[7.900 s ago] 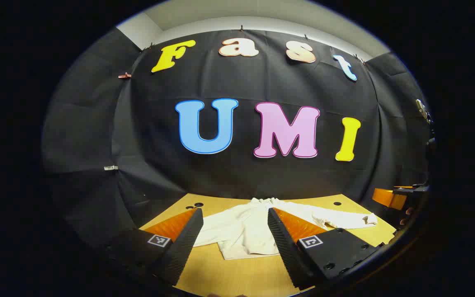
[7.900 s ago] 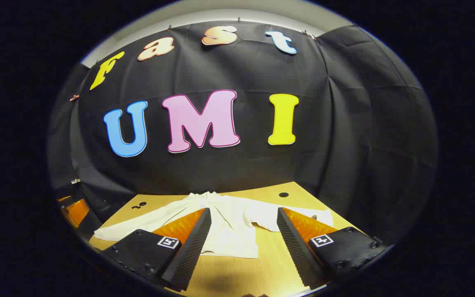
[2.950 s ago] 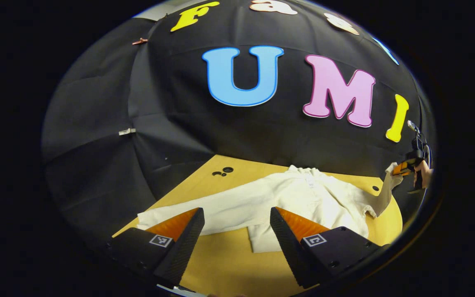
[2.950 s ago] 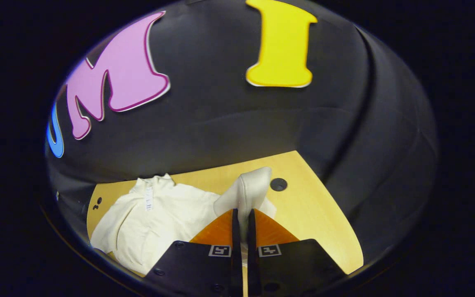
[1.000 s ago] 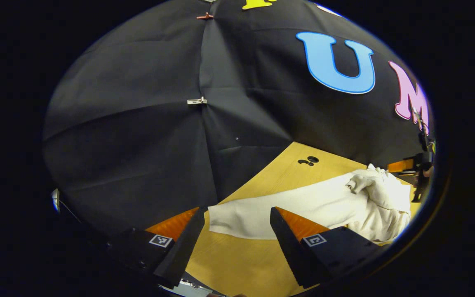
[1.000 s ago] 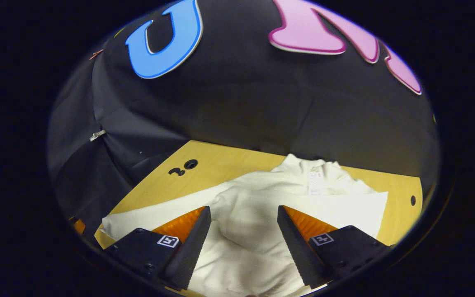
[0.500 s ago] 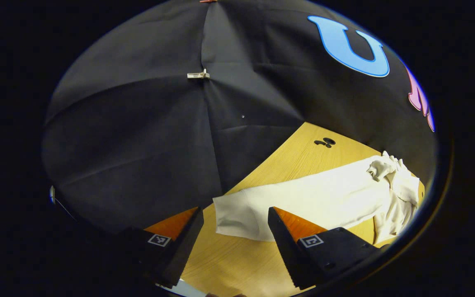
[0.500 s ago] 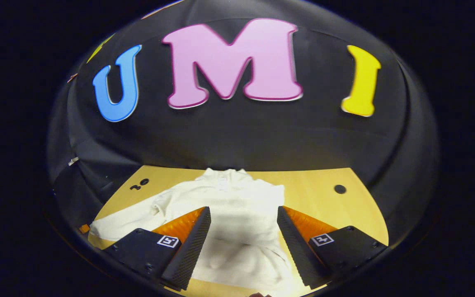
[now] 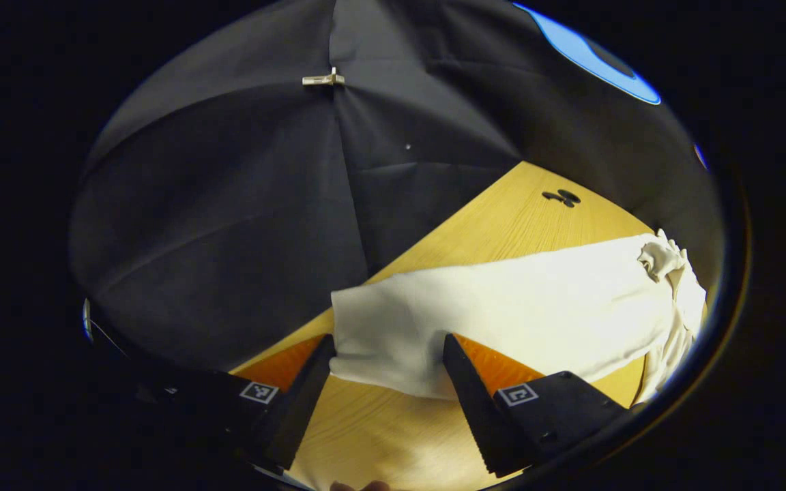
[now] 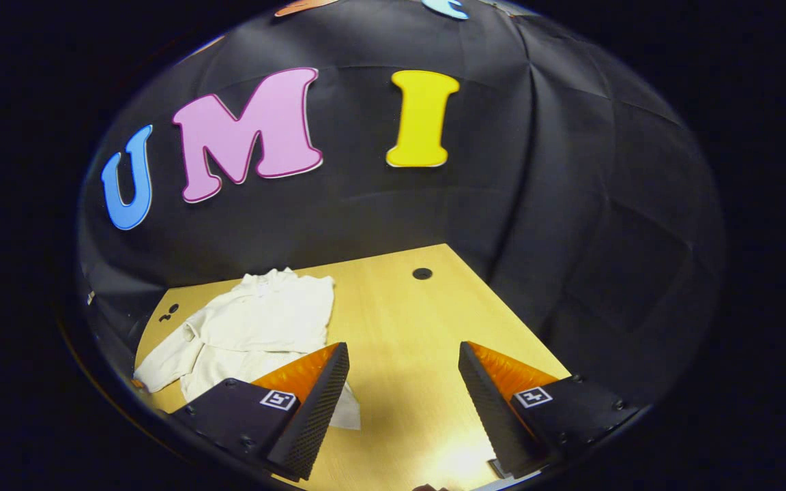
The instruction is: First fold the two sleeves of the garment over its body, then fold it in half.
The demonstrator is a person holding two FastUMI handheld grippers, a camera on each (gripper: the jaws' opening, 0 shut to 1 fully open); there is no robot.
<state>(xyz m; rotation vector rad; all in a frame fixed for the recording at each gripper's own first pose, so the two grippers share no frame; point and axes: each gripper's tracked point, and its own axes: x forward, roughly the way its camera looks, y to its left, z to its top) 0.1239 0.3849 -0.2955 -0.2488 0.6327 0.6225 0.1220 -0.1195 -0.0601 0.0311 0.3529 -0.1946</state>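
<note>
Here, left gripper (image 9: 383, 358) spread wide, low over the wooden table (image 9: 502, 225), fingers to either side of the cuff end of a cream sleeve (image 9: 393, 327); whether either finger touches the cloth, cannot tell. Sleeve lies stretched flat across the table toward the garment (image 9: 673, 286), which is bunched at the far right edge of the left gripper view. Right gripper (image 10: 403, 378) also spread, holding nothing, above bare table (image 10: 400, 307). In the right gripper view the garment (image 10: 263, 320) lies on the table's left part, one sleeve folded over its body.
</note>
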